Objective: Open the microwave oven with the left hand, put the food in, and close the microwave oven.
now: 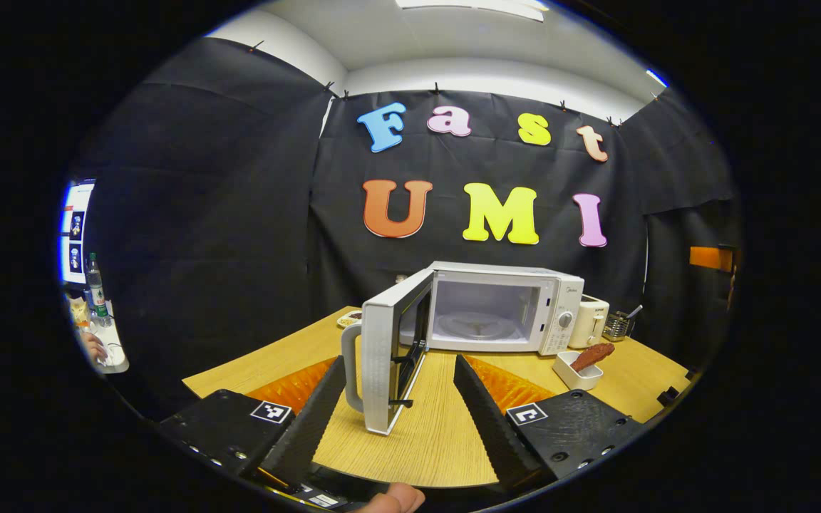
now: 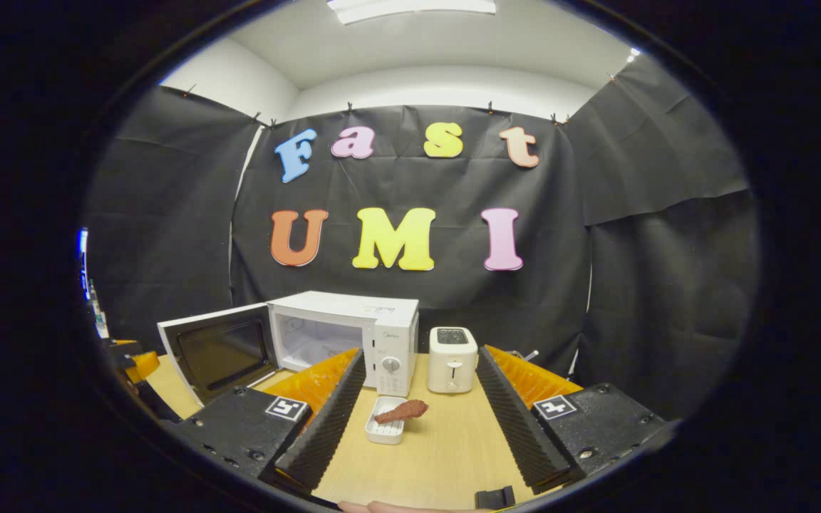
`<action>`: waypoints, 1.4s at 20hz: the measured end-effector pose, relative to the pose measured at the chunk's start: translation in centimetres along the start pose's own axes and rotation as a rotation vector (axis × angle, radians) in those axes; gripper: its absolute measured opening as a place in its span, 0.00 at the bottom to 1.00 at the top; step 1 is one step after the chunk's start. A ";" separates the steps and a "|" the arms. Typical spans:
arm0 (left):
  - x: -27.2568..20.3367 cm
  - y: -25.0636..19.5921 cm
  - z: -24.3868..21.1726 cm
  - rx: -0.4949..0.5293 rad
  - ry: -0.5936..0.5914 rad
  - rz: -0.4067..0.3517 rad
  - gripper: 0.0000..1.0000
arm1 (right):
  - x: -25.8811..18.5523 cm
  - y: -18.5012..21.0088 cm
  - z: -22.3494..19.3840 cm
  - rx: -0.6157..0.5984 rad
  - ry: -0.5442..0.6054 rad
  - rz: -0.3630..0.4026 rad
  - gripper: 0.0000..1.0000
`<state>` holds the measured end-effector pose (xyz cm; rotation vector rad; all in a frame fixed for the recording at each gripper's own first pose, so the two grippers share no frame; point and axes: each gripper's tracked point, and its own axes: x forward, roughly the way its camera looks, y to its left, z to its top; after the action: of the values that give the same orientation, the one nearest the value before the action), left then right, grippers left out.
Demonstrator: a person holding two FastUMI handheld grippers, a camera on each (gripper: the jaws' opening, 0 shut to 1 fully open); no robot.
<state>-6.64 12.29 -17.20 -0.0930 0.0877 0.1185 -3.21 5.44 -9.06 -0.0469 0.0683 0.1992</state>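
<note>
Standing on the far part of the wooden table [image 1: 446, 434], the microwave oven [image 1: 499, 308] with its door [image 1: 390, 356] already swung wide toward the near left, so judging the first step as done. Showing an empty chamber with a bare turntable [image 1: 478, 325] inside. Still waiting outside: the food [image 2: 401, 411], a brownish piece lying across a small white dish [image 2: 384, 430], resting near the right front corner of the oven, just in front of its control panel and near a white toaster [image 2: 452, 359]. Hovering with fingers spread apart and gripping nothing, the left gripper [image 1: 400, 395], the door's handle [image 1: 351, 367] seen between the fingers but not touched. Facing the dish with fingers also spread apart and empty, the right gripper [image 2: 417, 427], the food lying between them farther off. Remaining, by this judgement: picking up the food, placing it inside, then closing the door.
</note>
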 end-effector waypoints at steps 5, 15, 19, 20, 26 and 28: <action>-0.2 -1.8 3.0 -0.008 -0.011 -0.036 0.94 | 2.1 -0.9 -0.4 -0.030 0.044 0.000 1.00; 2.7 -7.6 7.7 0.041 -0.064 -0.108 0.94 | 10.3 -3.6 -5.4 0.022 0.232 0.018 1.00; 4.3 -9.6 8.5 0.063 -0.090 -0.131 0.94 | 14.3 -3.8 -10.3 0.090 0.405 0.080 1.00; 4.6 -10.0 8.7 0.060 -0.097 -0.134 0.94 | 15.1 -3.6 -11.7 0.112 0.454 0.108 0.92; 7.7 -10.5 8.2 0.028 -0.080 -0.113 0.93 | 18.3 -2.0 -17.6 0.310 0.712 0.281 0.84; 8.5 -10.6 7.8 0.020 -0.064 -0.102 0.94 | 19.3 -1.3 -18.7 0.404 0.781 0.342 0.80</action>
<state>3.73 3.53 -9.30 -0.0734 0.0200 0.0190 14.75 7.00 -29.08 0.2960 0.8967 0.4971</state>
